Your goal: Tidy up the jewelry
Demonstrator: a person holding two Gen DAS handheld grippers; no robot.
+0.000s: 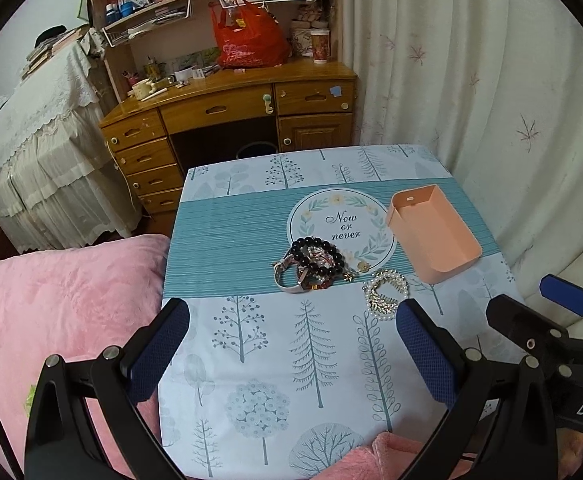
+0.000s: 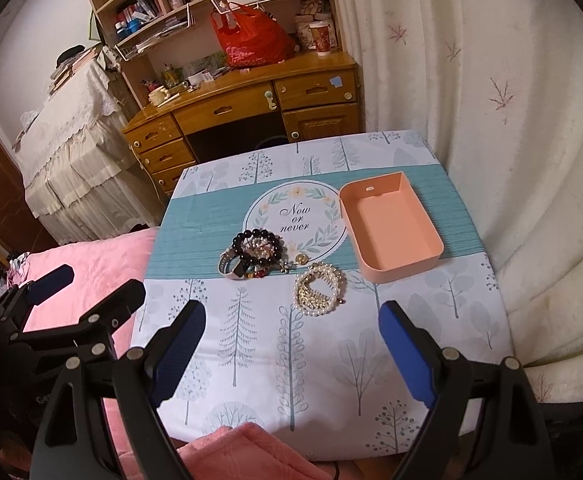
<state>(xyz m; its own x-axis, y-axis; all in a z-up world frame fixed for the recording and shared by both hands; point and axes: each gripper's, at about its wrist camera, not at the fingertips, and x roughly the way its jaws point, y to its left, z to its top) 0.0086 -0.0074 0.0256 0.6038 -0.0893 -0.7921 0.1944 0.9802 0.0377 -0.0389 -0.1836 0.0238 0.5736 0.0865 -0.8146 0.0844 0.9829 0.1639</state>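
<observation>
A pile of jewelry lies mid-table: a black bead bracelet [image 1: 317, 254] [image 2: 257, 249] on a watch with a pale strap [image 1: 289, 280] [image 2: 229, 266], and beside it a pearl and gold piece [image 1: 385, 294] [image 2: 319, 292]. An empty peach tray [image 1: 431, 236] [image 2: 391, 232] stands to their right. My left gripper [image 1: 291, 344] is open and empty, above the near part of the table. My right gripper [image 2: 291, 344] is open and empty too, short of the pearls. Each gripper shows at the edge of the other's view.
The table [image 1: 259, 360] has a tree-print cloth with a teal band. A pink blanket [image 1: 63, 304] lies to the left and near edge. A curtain [image 1: 491, 80] hangs on the right. A wooden desk with shelves [image 1: 231, 104] stands behind.
</observation>
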